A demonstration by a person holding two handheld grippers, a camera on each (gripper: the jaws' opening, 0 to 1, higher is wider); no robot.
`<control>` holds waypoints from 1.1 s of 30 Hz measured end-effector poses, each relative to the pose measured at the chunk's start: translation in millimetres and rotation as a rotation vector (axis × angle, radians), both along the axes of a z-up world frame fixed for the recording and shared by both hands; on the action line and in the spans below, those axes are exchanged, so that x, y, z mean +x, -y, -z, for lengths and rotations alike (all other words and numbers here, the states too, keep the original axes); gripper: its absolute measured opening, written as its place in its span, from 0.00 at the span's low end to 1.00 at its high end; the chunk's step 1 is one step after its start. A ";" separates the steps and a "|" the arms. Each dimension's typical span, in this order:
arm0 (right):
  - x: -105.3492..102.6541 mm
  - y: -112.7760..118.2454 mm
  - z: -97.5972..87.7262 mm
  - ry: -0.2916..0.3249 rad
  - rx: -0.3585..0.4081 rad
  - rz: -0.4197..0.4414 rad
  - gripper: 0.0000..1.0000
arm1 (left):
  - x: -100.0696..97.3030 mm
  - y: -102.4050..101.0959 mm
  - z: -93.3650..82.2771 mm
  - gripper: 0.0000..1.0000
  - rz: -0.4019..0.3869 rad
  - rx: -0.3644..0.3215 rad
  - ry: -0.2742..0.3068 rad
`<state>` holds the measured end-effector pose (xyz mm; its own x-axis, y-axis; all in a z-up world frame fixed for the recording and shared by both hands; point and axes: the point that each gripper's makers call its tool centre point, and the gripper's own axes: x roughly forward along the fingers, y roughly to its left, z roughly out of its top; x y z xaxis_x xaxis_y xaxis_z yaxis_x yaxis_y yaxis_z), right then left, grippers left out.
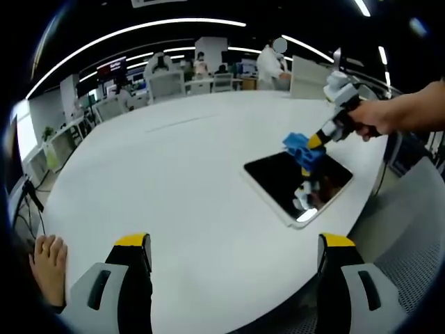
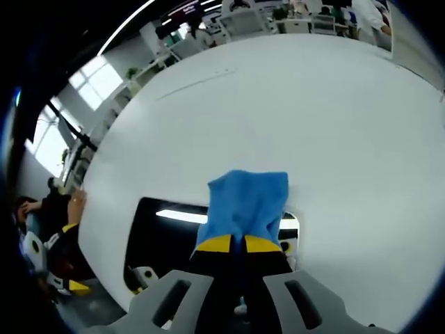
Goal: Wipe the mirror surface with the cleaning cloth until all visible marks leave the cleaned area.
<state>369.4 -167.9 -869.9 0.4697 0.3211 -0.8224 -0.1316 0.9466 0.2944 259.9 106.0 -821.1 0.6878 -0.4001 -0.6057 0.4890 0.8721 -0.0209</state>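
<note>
Wiping is under way: the right gripper (image 2: 236, 243) pinches the blue cloth (image 2: 249, 202) on the mirror (image 1: 295, 181); left gripper (image 1: 233, 268) idles wide. Marks probably remain; next, sweep across.

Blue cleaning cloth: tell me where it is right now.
The blue cleaning cloth is pinched in the right gripper, pressed on the dark rectangular mirror lying at the round white table's right edge in the left gripper view.

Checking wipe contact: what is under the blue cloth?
The mirror lies on the white table, under the cloth held by the right gripper. Any marks beneath the cloth are covered.
</note>
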 end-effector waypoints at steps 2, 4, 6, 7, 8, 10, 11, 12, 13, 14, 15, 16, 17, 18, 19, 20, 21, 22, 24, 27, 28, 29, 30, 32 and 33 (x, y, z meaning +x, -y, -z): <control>0.5 -3.1 -0.5 -0.006 0.001 -0.003 0.00 | 0.5 -0.3 -0.4 1.00 -0.001 -0.001 0.003; 1.7 -5.2 0.2 -0.014 0.006 0.003 0.00 | 0.5 -0.2 -0.3 1.00 0.001 0.000 0.004; 2.3 -9.2 0.2 -0.017 0.006 0.000 0.00 | 0.2 0.2 -0.5 1.00 0.005 -0.003 0.004; 2.5 -10.6 0.1 -0.018 0.007 -0.001 0.00 | 0.2 0.4 -0.6 1.00 0.007 -0.003 0.005; 2.7 -12.9 0.0 -0.021 0.010 -0.001 0.00 | 0.3 0.4 -0.7 1.00 0.008 -0.003 0.006; 3.7 -16.1 0.4 -0.024 0.013 -0.002 0.00 | 0.6 0.3 -1.3 1.00 0.007 -0.008 0.009; 5.3 -18.6 1.1 -0.025 0.015 -0.002 0.00 | 0.7 0.3 -1.9 1.00 0.005 -0.011 0.011; 5.7 -20.5 1.1 -0.027 0.016 -0.003 0.00 | 0.8 0.2 -2.1 1.00 0.003 -0.011 0.012; 6.4 -23.9 1.1 -0.030 0.017 -0.005 0.00 | 1.3 -0.6 -2.1 1.00 0.002 -0.010 0.013; 6.6 -26.4 1.0 -0.033 0.018 -0.008 0.00 | 1.4 -1.2 -1.9 1.00 0.002 -0.009 0.013; 7.0 -30.4 1.0 -0.037 0.020 -0.010 0.00 | 1.5 -1.8 -1.6 1.00 0.001 -0.006 0.012; 6.6 -33.1 0.6 -0.040 0.023 -0.010 0.00 | 1.5 -2.0 -1.4 1.00 0.001 -0.006 0.011; 6.5 -37.6 0.5 -0.043 0.028 -0.009 0.00 | 1.3 -1.8 -1.4 1.00 0.003 -0.006 0.010; 7.7 -40.6 1.4 -0.042 0.031 -0.009 0.00 | 1.1 -1.8 -1.4 1.00 0.004 -0.005 0.010; 8.4 -42.9 1.8 -0.039 0.033 -0.006 0.00 | 1.0 -1.6 -1.3 1.00 0.005 -0.007 0.010; 9.5 -46.5 2.3 -0.033 0.038 0.004 0.00 | 0.7 -0.7 -1.3 1.00 0.009 -0.011 0.008; 10.1 -49.1 2.6 -0.029 0.043 0.012 0.00 | 0.2 0.2 -1.1 1.00 0.014 -0.010 0.008; 9.9 -53.1 2.5 -0.025 0.046 0.015 0.00 | -0.4 1.2 -0.7 1.00 0.023 -0.003 0.008; 8.3 -62.1 1.3 -0.022 0.052 0.010 0.00 | -0.7 2.0 -0.7 1.00 0.031 -0.005 0.010; 8.4 -71.8 0.6 -0.023 0.059 0.004 0.00 | -0.9 2.3 -0.8 1.00 0.027 -0.010 0.010; 9.2 -74.2 1.0 -0.025 0.063 0.004 0.00 | -0.9 2.3 -0.9 1.00 0.026 -0.009 0.010; 9.8 -76.8 1.3 -0.027 0.070 0.007 0.00 | -0.8 2.4 -1.1 1.00 0.026 -0.008 0.011; 9.5 -80.9 0.6 -0.030 0.079 0.012 0.00 | -0.9 2.8 -1.1 1.00 0.029 -0.007 0.012; 11.7 -88.7 0.9 -0.028 0.086 0.008 0.00 | -1.2 2.8 -0.4 1.00 0.033 -0.001 0.009; 12.9 -92.6 1.1 -0.025 0.094 0.006 0.00 | -1.2 2.9 -0.8 1.00 0.031 -0.005 0.009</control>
<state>382.3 -75.3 -870.9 0.4518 0.3942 -0.8003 -0.1174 0.9155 0.3847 258.8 103.2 -820.3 0.6803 -0.4242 -0.5977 0.5159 0.8564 -0.0205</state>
